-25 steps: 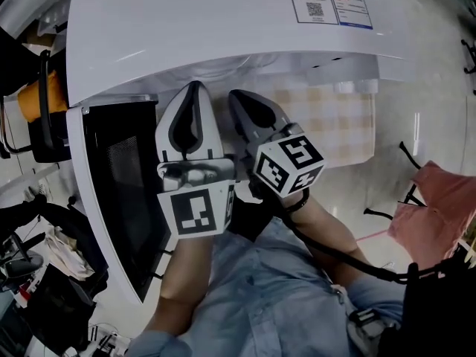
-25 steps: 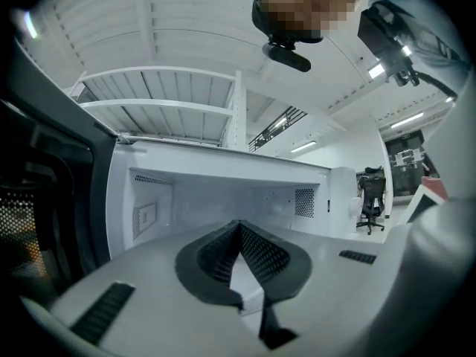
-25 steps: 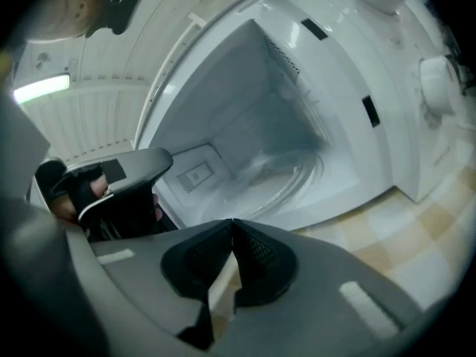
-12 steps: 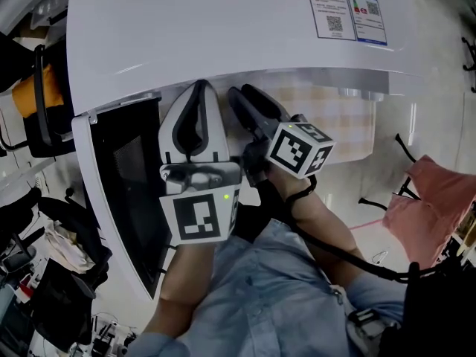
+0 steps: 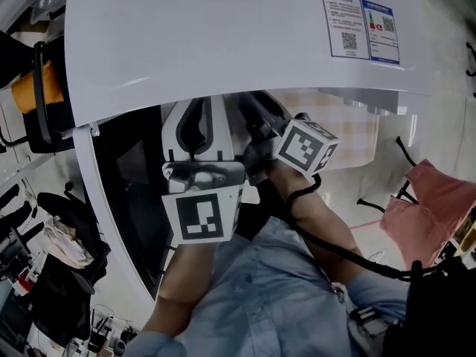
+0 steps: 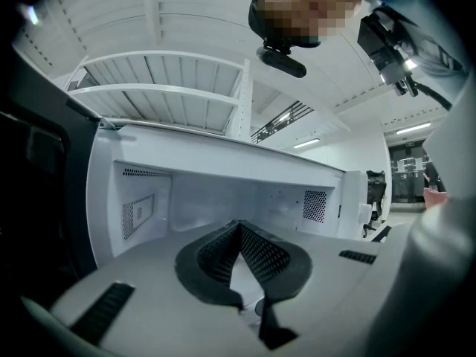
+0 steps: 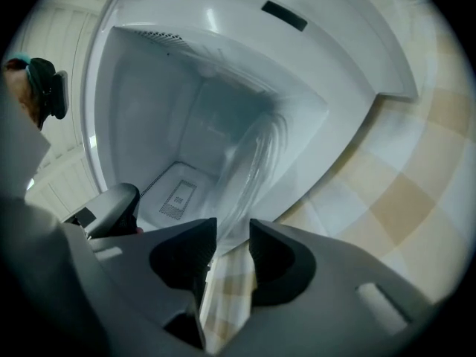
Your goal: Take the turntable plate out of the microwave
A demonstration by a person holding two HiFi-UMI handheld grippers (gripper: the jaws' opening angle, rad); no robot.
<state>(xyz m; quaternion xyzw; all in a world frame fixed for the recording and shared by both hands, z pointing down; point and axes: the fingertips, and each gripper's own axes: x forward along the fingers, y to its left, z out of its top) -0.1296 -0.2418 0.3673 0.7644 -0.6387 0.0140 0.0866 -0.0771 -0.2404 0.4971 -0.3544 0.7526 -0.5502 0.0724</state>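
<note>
Glass rim of the turntable plate [image 7: 249,166], inside the microwave [image 7: 149,117], lies between the jaws of the right gripper [image 7: 232,229], just opened wide and nipping back but not yet pinching, with the left gripper [image 6: 239,227] clenched empty alongside; too shallow a bite could let the slick plate slip and crack.
</note>
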